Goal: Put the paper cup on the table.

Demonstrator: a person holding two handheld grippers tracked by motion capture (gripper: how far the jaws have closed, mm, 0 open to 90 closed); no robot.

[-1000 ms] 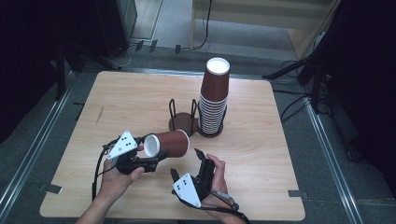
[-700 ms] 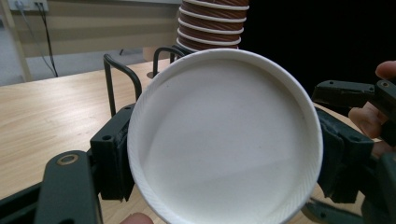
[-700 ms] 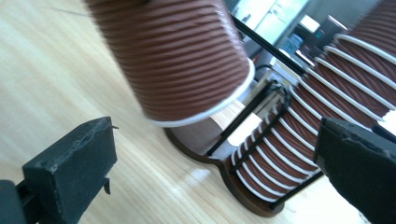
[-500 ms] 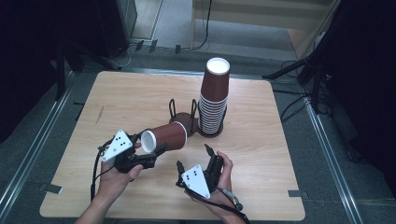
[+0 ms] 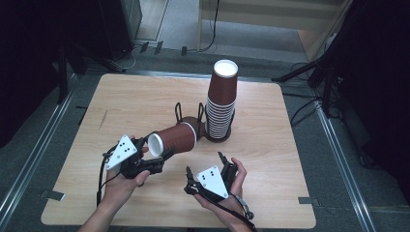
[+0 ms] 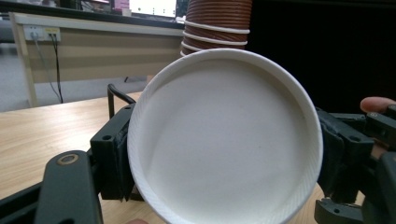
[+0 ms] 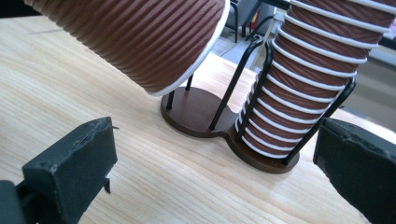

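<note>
Left gripper [image 5: 153, 155] at lower left clamps a brown cup [image 5: 175, 139], tipped sideways at frame centre. Right gripper [image 5: 208, 169], lower centre, jaws wide apart, empty, near the stack [image 5: 221, 104].

Lab: black tripod legs [image 5: 309, 72], floor cables [image 5: 304, 108].

a light wooden table [image 5: 145, 101] carried a dark two-ring cup holder [image 5: 212, 135] with stacked brown cups [image 5: 222, 104].
</note>
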